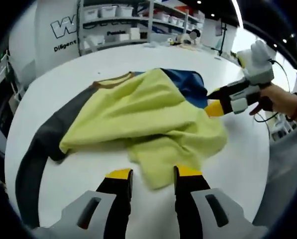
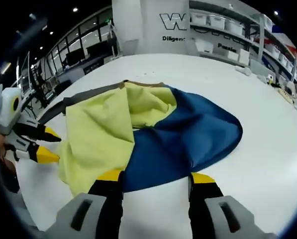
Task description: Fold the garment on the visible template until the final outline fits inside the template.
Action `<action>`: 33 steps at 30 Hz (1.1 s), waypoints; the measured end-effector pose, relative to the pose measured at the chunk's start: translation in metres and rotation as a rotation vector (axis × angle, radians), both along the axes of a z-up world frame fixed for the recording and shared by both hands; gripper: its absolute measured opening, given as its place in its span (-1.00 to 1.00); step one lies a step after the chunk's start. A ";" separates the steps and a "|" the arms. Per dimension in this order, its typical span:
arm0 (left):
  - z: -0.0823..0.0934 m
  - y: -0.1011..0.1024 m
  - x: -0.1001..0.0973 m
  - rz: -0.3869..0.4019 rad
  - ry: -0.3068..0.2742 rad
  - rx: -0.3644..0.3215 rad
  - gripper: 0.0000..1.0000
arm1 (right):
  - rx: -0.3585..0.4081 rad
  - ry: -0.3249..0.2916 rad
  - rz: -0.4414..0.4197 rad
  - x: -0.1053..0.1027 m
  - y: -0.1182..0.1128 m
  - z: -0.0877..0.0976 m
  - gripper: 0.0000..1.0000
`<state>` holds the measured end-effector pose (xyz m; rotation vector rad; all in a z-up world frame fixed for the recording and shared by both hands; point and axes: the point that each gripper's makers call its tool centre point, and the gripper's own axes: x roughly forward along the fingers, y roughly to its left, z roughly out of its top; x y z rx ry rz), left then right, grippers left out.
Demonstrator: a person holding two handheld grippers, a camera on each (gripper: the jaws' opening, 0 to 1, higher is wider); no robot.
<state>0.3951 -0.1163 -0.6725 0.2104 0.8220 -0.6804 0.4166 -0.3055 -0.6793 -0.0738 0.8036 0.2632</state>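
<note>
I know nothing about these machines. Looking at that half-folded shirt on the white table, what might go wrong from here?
1. The yellow part of the shirt lies rumpled in loose folds, so the next fold may come out crooked or too wide.
2. The blue part bulges out in a round lobe and may stick out past the outline.
3. Both the left tongs and right tongs are open and hold nothing, so a grab might catch only one layer.

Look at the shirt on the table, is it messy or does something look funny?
Yes, messy. The yellow part of the garment lies bunched and creased, flopped crookedly over the blue part, with a grey sleeve trailing off to one side on the white table. No neat folded outline yet.
</note>
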 end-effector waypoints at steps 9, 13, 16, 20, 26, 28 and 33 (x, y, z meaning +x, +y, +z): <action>-0.001 -0.006 -0.008 -0.046 -0.013 0.015 -0.91 | -0.044 -0.034 -0.007 -0.005 0.010 0.000 -0.48; 0.000 -0.006 -0.011 -0.045 -0.019 0.026 -0.94 | -0.059 -0.056 0.025 -0.004 0.019 0.001 -0.81; 0.004 -0.004 -0.013 -0.041 -0.014 0.020 -0.94 | -0.081 -0.054 0.034 -0.003 0.019 0.000 -1.00; 0.009 0.004 -0.015 -0.031 -0.022 0.028 -0.94 | -0.050 -0.042 0.041 -0.003 0.016 0.001 -1.00; 0.019 0.014 -0.019 -0.012 -0.027 0.013 -0.94 | -0.042 -0.052 0.059 -0.007 0.006 0.011 -1.00; 0.025 0.019 -0.022 0.011 -0.021 0.007 -0.94 | -0.047 -0.046 0.061 -0.008 0.000 0.014 -1.00; 0.039 0.030 -0.031 0.053 -0.004 -0.008 -0.94 | -0.078 -0.017 0.048 -0.016 -0.026 0.019 -1.00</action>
